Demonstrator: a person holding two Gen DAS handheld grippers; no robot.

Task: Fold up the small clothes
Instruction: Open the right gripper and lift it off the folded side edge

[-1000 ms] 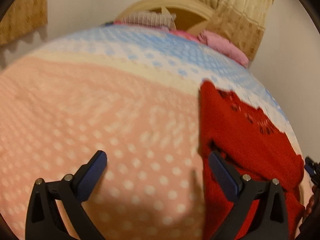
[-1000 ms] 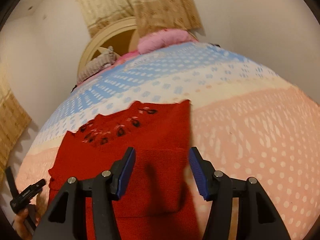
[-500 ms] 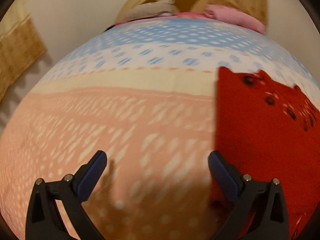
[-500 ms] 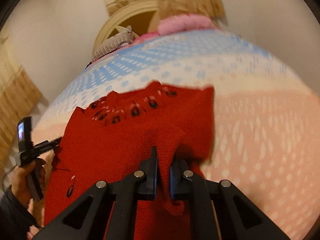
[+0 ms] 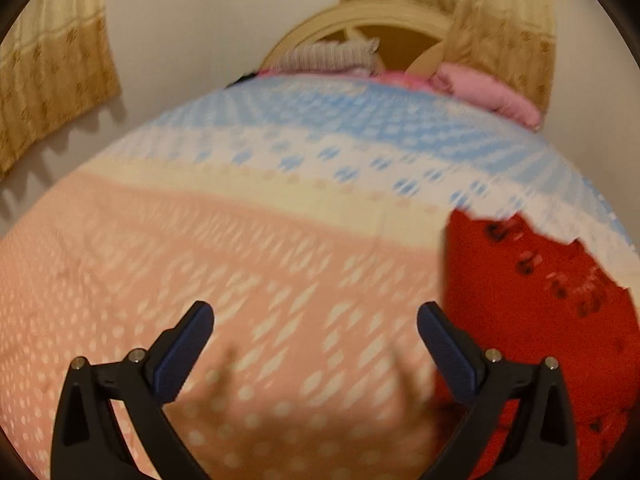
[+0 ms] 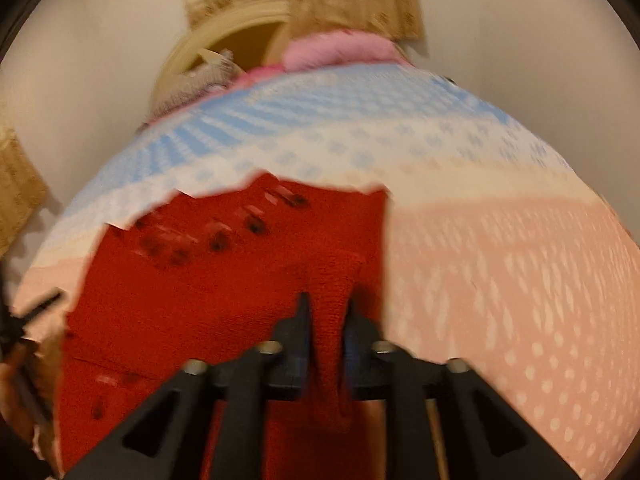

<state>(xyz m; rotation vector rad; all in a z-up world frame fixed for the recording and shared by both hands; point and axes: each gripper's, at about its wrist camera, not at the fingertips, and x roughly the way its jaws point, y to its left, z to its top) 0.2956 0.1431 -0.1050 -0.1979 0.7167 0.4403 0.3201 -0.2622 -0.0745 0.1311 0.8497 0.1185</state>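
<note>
Red knit garment [image 6: 224, 280] lay flat on the pink-and-blue patterned bedspread [image 5: 240, 240], right gripper [image 6: 326, 312] pinching a raised fold of it, left gripper [image 5: 316, 320] spread wide over bedspread just beside the garment's edge.

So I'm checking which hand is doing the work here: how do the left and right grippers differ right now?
The left gripper has its jaws wide apart, while the right gripper is shut on a fold of the red knit garment. The left holds nothing and is over the bare pink bedspread beside the garment; the right is over the garment itself. Both have black frames with blue pads and face the headboard.
</note>
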